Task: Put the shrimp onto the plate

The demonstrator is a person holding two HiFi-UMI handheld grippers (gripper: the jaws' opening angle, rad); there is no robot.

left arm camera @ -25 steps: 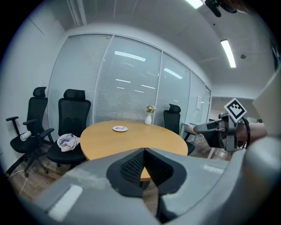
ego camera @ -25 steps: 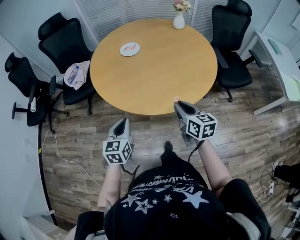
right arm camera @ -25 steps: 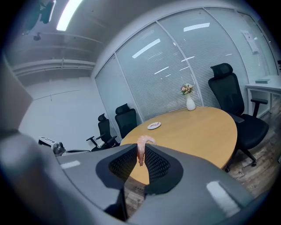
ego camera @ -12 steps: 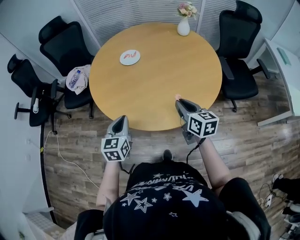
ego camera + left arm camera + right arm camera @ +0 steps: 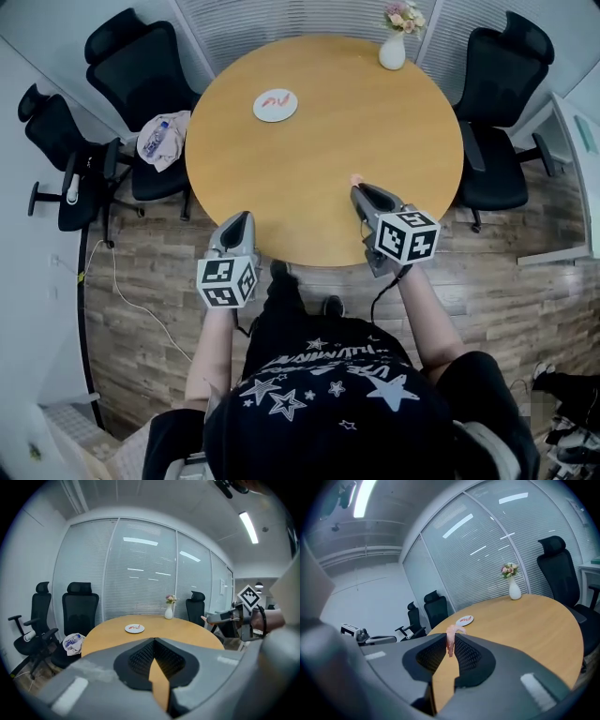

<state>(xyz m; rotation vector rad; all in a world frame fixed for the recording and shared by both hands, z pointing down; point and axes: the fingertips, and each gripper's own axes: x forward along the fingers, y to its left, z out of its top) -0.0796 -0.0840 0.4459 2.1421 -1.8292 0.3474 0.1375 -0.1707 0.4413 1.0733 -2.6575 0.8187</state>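
A white plate (image 5: 275, 105) with red shrimp pieces on it lies at the far left of the round wooden table (image 5: 328, 141). It also shows in the left gripper view as the plate (image 5: 134, 628) and in the right gripper view as the plate (image 5: 464, 619). My right gripper (image 5: 358, 189) reaches over the table's near edge, shut on a pale pink shrimp (image 5: 450, 637) that sticks up between its tips; the shrimp (image 5: 355, 179) is a small pink spot from above. My left gripper (image 5: 240, 217) is at the table's near left rim, tips together and empty (image 5: 153, 641).
A white vase of flowers (image 5: 392, 52) stands at the table's far right edge. Black office chairs (image 5: 141, 66) ring the table; one on the left (image 5: 161, 139) holds a bundle with a bottle. Another chair (image 5: 506, 84) is at the right. A cable (image 5: 122, 300) lies on the wooden floor.
Both grippers have come forward toward the table with the person; the right one, still holding the shrimp, has gone from just short of the table's near edge to over it.
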